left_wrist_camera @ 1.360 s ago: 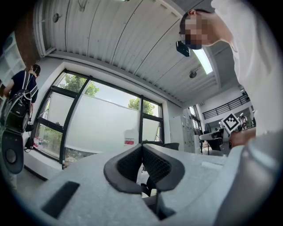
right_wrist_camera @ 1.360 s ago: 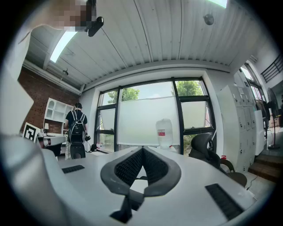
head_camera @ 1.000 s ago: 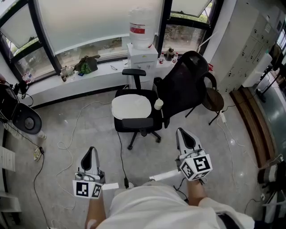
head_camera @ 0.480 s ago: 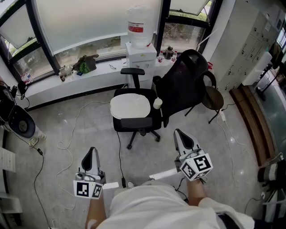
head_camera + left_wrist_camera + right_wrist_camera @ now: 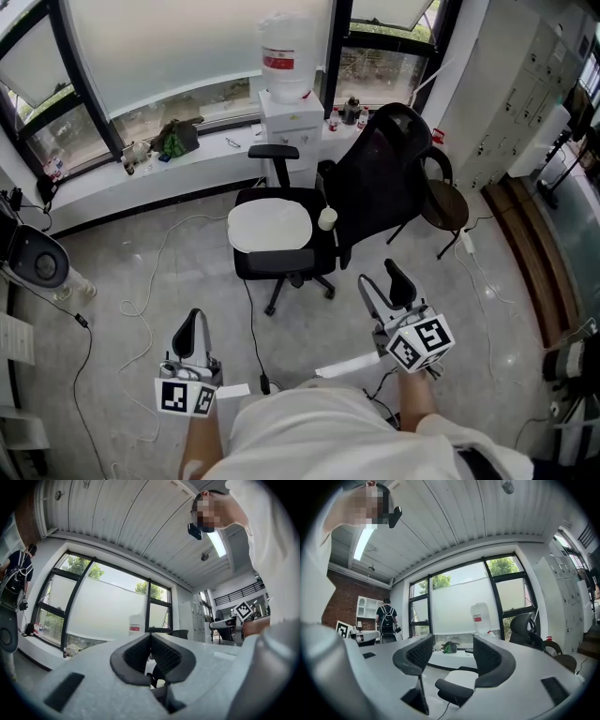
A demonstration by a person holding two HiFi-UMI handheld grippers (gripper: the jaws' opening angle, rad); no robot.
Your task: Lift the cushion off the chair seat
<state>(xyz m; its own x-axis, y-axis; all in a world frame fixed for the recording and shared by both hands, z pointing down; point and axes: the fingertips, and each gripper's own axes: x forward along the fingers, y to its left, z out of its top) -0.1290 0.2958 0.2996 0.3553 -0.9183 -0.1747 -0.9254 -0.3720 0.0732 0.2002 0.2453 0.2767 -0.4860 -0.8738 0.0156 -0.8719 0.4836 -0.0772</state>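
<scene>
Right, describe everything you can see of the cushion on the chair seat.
The cushion is a flat, off-white pad with rounded corners, smooth and seemingly soft. It lies level on the seat of the black office chair, covering most of it, between the two armrests. Nothing lies on it. A small white round object stands at its edge nearest the backrest; whether they touch cannot be told.

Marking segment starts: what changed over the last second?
The right gripper has just been opening its jaws: together before, now apart with nothing between them. Nothing was taken hold of. The left gripper stays shut and empty. The cushion still lies on the chair seat, untouched, both grippers well short of it.
</scene>
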